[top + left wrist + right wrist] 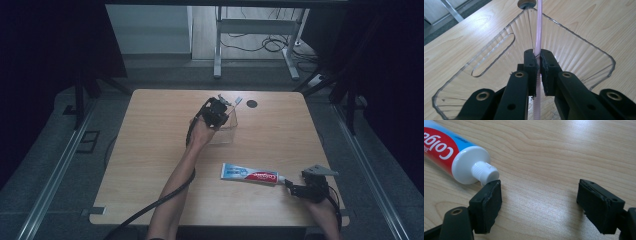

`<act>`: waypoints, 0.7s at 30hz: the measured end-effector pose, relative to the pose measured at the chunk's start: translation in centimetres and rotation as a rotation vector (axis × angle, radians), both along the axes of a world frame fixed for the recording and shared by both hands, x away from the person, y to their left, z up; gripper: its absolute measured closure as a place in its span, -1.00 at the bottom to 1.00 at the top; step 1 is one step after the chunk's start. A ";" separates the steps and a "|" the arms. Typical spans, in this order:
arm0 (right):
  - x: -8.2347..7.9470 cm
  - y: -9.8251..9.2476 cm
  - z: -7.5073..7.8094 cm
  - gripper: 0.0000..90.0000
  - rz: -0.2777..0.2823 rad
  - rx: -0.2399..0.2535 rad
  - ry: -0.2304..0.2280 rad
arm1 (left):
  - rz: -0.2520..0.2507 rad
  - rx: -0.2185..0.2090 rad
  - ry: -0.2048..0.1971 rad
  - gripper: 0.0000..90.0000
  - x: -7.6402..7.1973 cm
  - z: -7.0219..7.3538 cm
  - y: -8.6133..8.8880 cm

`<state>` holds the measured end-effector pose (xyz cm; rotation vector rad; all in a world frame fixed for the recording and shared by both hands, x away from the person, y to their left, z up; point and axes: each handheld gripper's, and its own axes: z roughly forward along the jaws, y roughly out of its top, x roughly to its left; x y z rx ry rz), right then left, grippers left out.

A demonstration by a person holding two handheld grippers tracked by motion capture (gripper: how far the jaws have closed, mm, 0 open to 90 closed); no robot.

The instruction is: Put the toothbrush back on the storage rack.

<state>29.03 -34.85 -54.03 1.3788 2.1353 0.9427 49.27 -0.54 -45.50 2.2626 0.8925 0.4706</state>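
Note:
My left gripper (220, 107) (538, 62) is shut on the pink handle of a toothbrush (539, 32), which it holds over a clear ribbed plastic holder (574, 47) (227, 127) at the table's far middle. The brush head (238, 100) sticks out beyond the gripper in the high view. A red, white and blue toothpaste tube (248, 174) (446, 152) lies flat near the front right. My right gripper (296, 189) (539, 200) rests open on the table just past the tube's white cap (484, 172). One of its pads sits beside the cap; nothing lies between the jaws.
The wooden table (150, 150) has a dark round grommet (251, 104) near its far edge, just right of the holder. A black cable (150, 207) trails off the front edge from the left forearm. A desk frame and cables stand on the floor beyond.

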 end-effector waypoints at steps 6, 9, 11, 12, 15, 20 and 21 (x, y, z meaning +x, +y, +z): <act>0.0 0.0 0.0 -0.56 0.000 0.000 0.000 | 0.003 0.021 0.004 0.84 0.0 0.0 -0.2; 0.0 0.0 0.0 -0.56 0.000 0.000 0.000 | 0.001 0.041 -0.003 0.82 -0.1 -0.1 -0.3; 0.0 0.0 0.0 -0.56 0.000 0.000 0.000 | -0.001 0.054 -0.011 0.76 -0.1 -0.1 -0.4; 0.0 0.0 0.0 -0.56 -0.001 0.001 0.001 | -0.001 0.056 -0.013 0.76 -0.2 -0.1 -0.4; 0.0 0.0 0.0 -0.56 0.000 0.000 0.000 | 0.003 0.052 -0.016 0.74 -0.2 0.1 -0.3; 0.0 0.0 0.0 -0.56 0.000 0.001 0.001 | 0.012 0.034 -0.027 0.65 -0.4 0.6 -0.3; 0.0 0.0 0.0 -0.56 0.000 0.000 0.000 | 0.011 0.032 -0.027 0.62 -0.4 0.7 -0.2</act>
